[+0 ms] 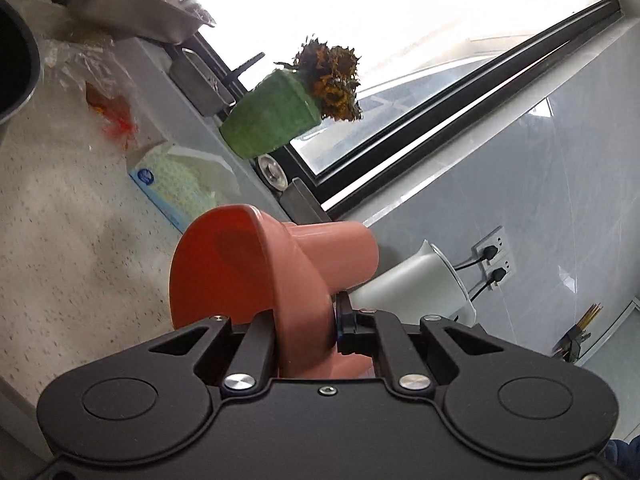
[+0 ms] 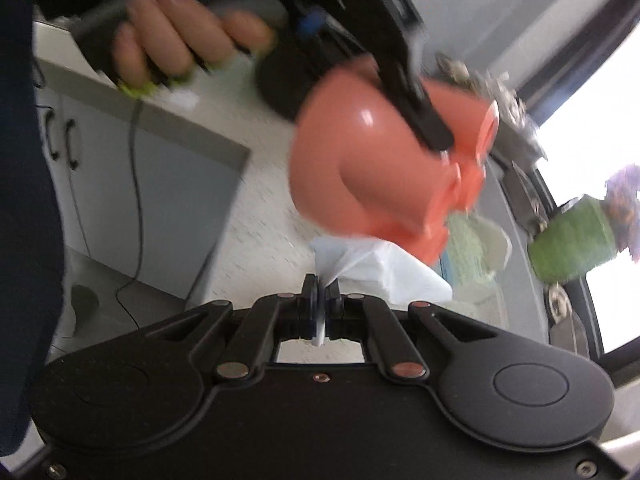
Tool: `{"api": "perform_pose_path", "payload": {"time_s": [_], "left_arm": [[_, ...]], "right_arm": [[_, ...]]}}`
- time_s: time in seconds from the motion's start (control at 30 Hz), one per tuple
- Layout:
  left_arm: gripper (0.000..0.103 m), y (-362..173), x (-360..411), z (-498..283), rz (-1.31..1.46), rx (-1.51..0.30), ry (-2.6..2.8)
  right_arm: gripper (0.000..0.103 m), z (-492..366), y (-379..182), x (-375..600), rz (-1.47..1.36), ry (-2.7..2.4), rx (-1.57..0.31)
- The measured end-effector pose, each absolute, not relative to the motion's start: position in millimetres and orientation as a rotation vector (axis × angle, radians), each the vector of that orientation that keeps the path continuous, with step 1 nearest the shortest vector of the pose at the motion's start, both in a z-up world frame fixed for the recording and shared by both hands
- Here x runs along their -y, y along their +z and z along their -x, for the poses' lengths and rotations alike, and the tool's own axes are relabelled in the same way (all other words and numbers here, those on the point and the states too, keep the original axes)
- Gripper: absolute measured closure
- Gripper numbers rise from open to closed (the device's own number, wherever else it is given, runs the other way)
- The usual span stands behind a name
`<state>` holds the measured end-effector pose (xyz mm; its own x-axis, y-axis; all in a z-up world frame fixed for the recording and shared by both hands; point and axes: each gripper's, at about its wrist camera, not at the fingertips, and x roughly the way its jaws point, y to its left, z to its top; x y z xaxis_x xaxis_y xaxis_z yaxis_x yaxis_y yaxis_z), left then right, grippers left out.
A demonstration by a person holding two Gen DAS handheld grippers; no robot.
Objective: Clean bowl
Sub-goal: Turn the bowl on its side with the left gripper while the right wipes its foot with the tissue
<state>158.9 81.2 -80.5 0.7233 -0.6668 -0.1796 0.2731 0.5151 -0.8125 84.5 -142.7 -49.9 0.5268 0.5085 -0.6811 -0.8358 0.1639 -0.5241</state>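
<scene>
My left gripper (image 1: 306, 324) is shut on the rim of a salmon-pink footed bowl (image 1: 256, 276) and holds it on its side above the speckled counter (image 1: 60, 240). In the right wrist view the same bowl (image 2: 372, 176) is seen from outside, tilted, with the left gripper's black finger (image 2: 416, 108) across it and a hand on that gripper's handle. My right gripper (image 2: 321, 294) is shut on a white tissue (image 2: 384, 268), just below the bowl. Whether the tissue touches the bowl is unclear.
A green pot with dried flowers (image 1: 272, 116) stands on the window ledge. A tissue box (image 1: 176, 184) lies on the counter by the wall. A white kettle (image 1: 420, 284) stands under wall sockets (image 1: 494, 258). Metal trays (image 1: 132, 4) and a dark pot (image 1: 16, 60) are at the far left.
</scene>
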Motion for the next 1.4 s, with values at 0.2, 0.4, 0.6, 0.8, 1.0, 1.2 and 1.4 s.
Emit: {"api": "perform_pose_path", "payload": {"time_s": [0.2,0.4,0.6,0.8,1.0,1.2,1.4], "left_arm": [[0.094,-82,-78,-152,0.849,-0.519,-0.592],[0.094,-78,-83,-139,0.865,-0.491,-0.59],[0.094,-72,-88,-127,0.885,-0.463,-0.604],[0.094,-63,-88,-124,0.88,-0.439,-0.62],[0.094,-62,-96,-131,0.906,-0.433,-0.609],[0.094,-62,-90,-142,0.864,-0.451,-0.621],[0.093,-62,-71,-153,0.628,-0.509,-0.625]], "right_arm": [[0.1,-71,-14,141,0.934,1.051,-0.325],[0.1,-79,27,147,0.877,1.029,-0.253],[0.1,-111,37,159,0.867,0.952,-0.257],[0.1,-121,13,151,0.929,0.958,-0.294],[0.1,-114,-9,151,0.955,0.965,-0.34],[0.1,-96,-30,147,0.961,1.003,-0.388],[0.1,-74,-31,140,0.975,1.047,-0.379]]}}
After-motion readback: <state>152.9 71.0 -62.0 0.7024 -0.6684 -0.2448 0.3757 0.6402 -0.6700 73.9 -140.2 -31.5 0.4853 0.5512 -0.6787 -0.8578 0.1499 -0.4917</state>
